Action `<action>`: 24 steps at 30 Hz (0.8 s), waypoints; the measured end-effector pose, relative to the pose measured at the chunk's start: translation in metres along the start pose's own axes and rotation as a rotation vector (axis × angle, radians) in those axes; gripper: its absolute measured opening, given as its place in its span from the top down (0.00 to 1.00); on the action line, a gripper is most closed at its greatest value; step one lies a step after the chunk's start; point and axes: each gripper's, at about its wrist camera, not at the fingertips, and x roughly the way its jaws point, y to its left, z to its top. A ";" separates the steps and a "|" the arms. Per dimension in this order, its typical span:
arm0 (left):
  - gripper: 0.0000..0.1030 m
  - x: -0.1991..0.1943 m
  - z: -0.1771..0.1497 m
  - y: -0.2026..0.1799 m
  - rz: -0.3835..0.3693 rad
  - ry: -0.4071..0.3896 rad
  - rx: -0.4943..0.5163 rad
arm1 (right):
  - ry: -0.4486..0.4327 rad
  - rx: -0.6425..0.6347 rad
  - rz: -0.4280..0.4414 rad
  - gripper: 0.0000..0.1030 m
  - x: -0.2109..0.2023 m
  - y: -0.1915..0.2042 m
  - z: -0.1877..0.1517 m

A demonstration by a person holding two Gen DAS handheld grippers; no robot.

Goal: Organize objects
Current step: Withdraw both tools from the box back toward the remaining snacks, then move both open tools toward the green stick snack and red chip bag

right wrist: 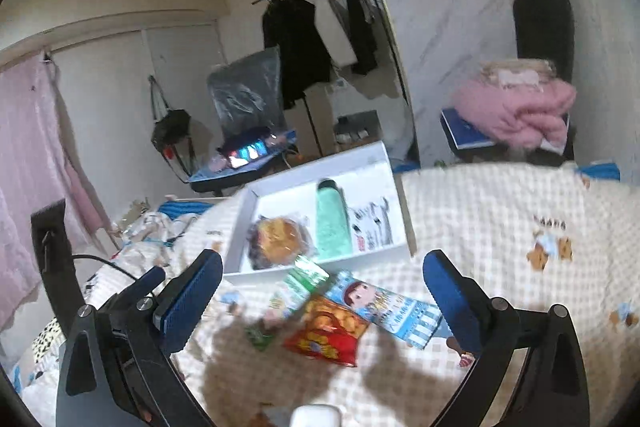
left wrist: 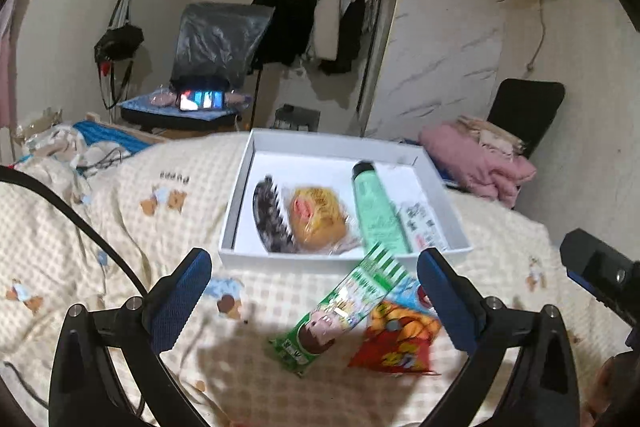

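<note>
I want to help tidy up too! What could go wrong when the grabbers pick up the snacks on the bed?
Three snack packs overlap: the green pack, the red pack and the blue pack. An open right gripper might pinch two at once. The bedspread is soft, so fingers could snag it. The white box is already fairly full, so a long pack may end up lying on top of the other things.
</note>
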 end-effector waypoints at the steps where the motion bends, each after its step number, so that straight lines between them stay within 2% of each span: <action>1: 0.00 0.004 -0.004 0.002 -0.001 0.007 -0.010 | 0.012 0.015 0.001 0.02 0.007 -0.005 -0.004; 4: 0.00 0.016 -0.010 0.013 -0.039 0.071 -0.054 | 0.037 0.029 -0.022 0.02 0.022 -0.014 -0.011; 7: 0.00 0.020 -0.013 0.019 -0.131 0.122 -0.096 | 0.061 0.026 -0.035 0.02 0.030 -0.018 -0.016; 10: 0.00 0.023 -0.016 0.010 -0.201 0.182 -0.062 | 0.070 0.048 -0.053 0.02 0.034 -0.019 -0.020; 14: 0.00 0.017 -0.017 0.000 -0.178 0.183 -0.011 | 0.092 0.069 -0.070 0.02 0.036 -0.020 -0.024; 18: 0.00 0.013 -0.016 0.005 -0.183 0.178 -0.038 | 0.121 0.066 -0.096 0.02 0.038 -0.018 -0.023; 24: 0.00 0.014 -0.014 0.008 -0.219 0.197 -0.051 | 0.094 0.066 -0.052 0.02 0.034 -0.014 -0.020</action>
